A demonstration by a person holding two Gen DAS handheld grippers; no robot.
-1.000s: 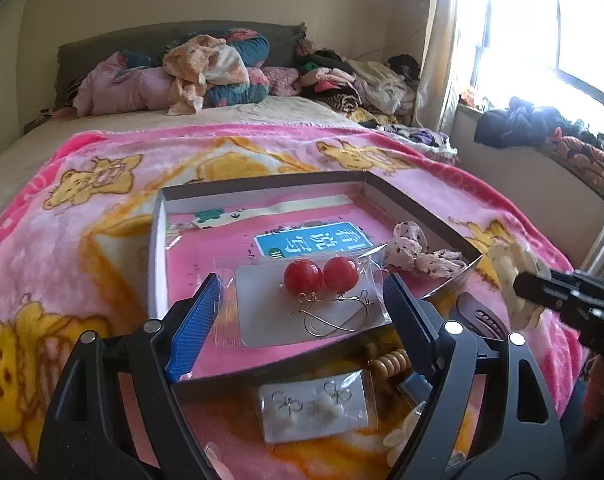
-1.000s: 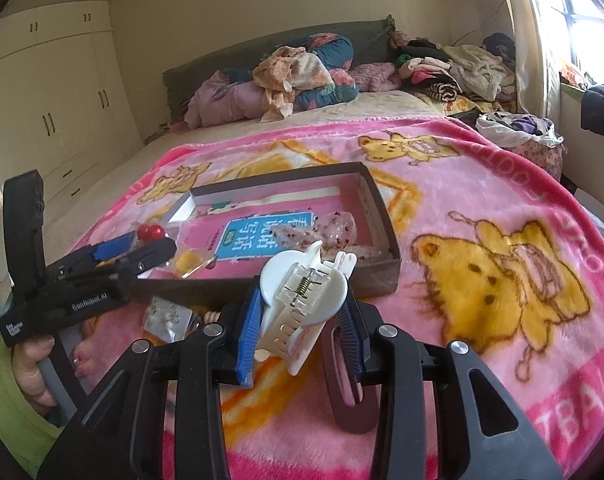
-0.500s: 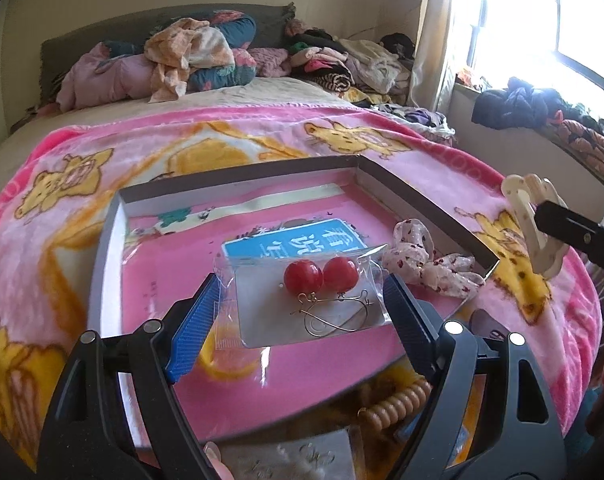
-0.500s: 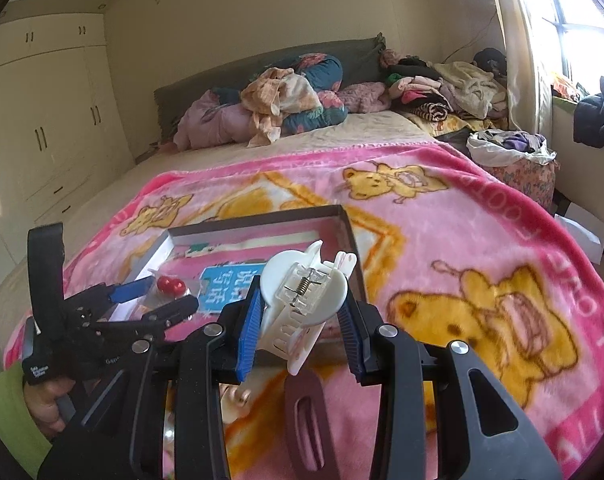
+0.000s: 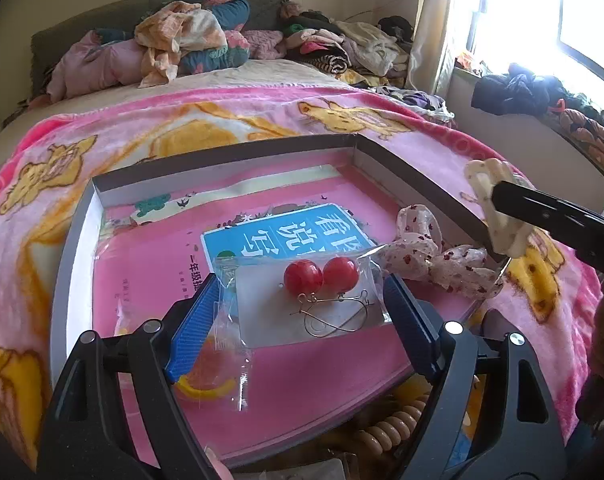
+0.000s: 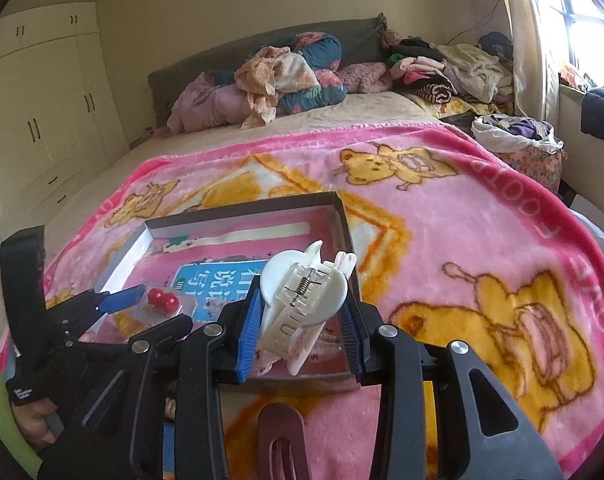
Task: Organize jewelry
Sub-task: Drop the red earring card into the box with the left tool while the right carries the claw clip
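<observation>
A clear packet with two red ball earrings (image 5: 322,276) on a white card is held between the blue pads of my left gripper (image 5: 302,316), which is shut on it above the box. The shallow grey box (image 5: 222,152) lies on the pink blanket and holds a pink book with a blue label (image 5: 286,232) and a floral fabric bow (image 5: 430,252). My right gripper (image 6: 302,320) is shut on a white hair claw clip (image 6: 302,292), over the box's near right corner (image 6: 342,376). In the left wrist view that clip (image 5: 498,216) hangs at the box's right wall.
A beige spiral hair tie (image 5: 394,424) and another small packet lie on the blanket in front of the box. A dark mauve hair clip (image 6: 282,436) lies below my right gripper. Piled clothes (image 5: 190,40) cover the head of the bed. A window ledge runs along the right.
My left gripper has carried the earring packet forward from the box's near edge to over the book. My right gripper has brought the white clip leftward to the box's right side.
</observation>
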